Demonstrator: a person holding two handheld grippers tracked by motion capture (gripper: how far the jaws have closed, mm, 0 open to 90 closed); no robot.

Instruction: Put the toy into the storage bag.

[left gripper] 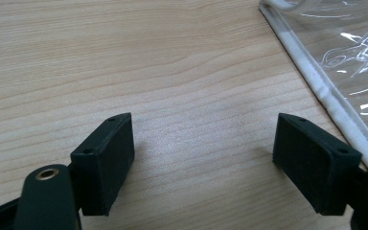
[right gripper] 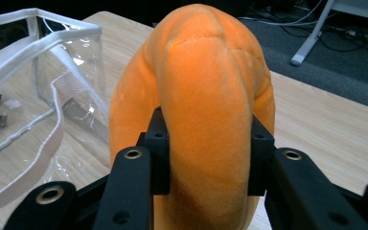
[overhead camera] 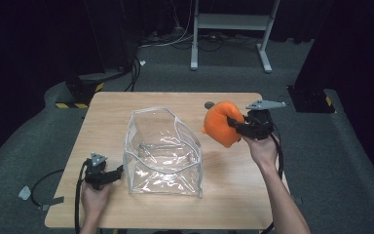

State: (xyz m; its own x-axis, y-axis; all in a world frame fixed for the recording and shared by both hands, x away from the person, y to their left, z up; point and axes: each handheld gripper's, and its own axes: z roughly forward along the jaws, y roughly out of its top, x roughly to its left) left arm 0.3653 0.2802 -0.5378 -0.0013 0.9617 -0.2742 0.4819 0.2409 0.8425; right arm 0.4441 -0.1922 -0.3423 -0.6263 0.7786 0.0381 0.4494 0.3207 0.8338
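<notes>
An orange plush toy hangs above the table's right side, just right of the clear bag. My right gripper is shut on it; in the right gripper view both jaws squeeze the orange plush toy at its middle. A clear plastic bag with white trim stands open at the table's centre. My left gripper rests low by the bag's front left corner, open, with bare wood between its jaws. The left gripper view has the left gripper beside the bag's white seam.
The wooden table stands on grey carpet. A small dark round object lies near the far edge behind the toy. A white desk frame and cables sit on the floor beyond. Bare wood lies left of the bag and along the front.
</notes>
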